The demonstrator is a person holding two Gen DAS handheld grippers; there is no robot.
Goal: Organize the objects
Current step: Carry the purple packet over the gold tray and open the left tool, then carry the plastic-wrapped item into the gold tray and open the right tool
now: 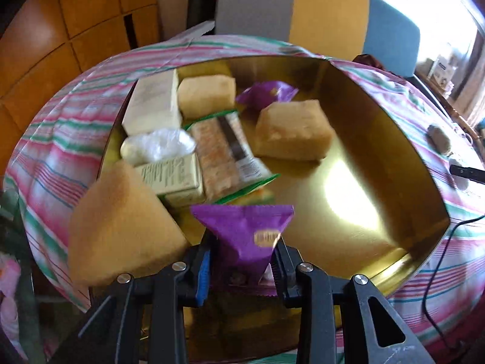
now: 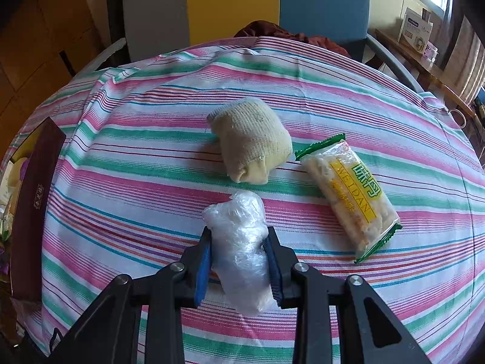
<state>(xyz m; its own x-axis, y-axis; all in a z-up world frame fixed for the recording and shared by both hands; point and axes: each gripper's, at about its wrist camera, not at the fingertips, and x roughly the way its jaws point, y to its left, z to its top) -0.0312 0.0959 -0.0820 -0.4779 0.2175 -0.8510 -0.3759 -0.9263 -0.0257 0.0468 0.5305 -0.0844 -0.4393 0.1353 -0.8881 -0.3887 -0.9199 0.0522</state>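
My left gripper [image 1: 242, 261] pinches a purple packet [image 1: 246, 236] above the gold tin [image 1: 379, 139]; my right gripper [image 2: 238, 261] squeezes a plastic-wrapped bundle [image 2: 239, 242] over the striped cloth [image 2: 136, 163].

Purple snack packet [image 1: 247, 236] pinched upright over gold tin [image 1: 379, 115]. Clear-wrapped bundle [image 2: 239, 248] clamped above striped tabletop [image 2: 136, 182]. Rolled beige cloth [image 2: 251, 144] lying beside green-edged cracker pack [image 2: 348, 197].

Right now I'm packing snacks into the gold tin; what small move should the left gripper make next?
Probably lower the purple packet onto the bare gold floor of the tin and open the left gripper: its jaws clamp the packet above the tin, and that side is free.
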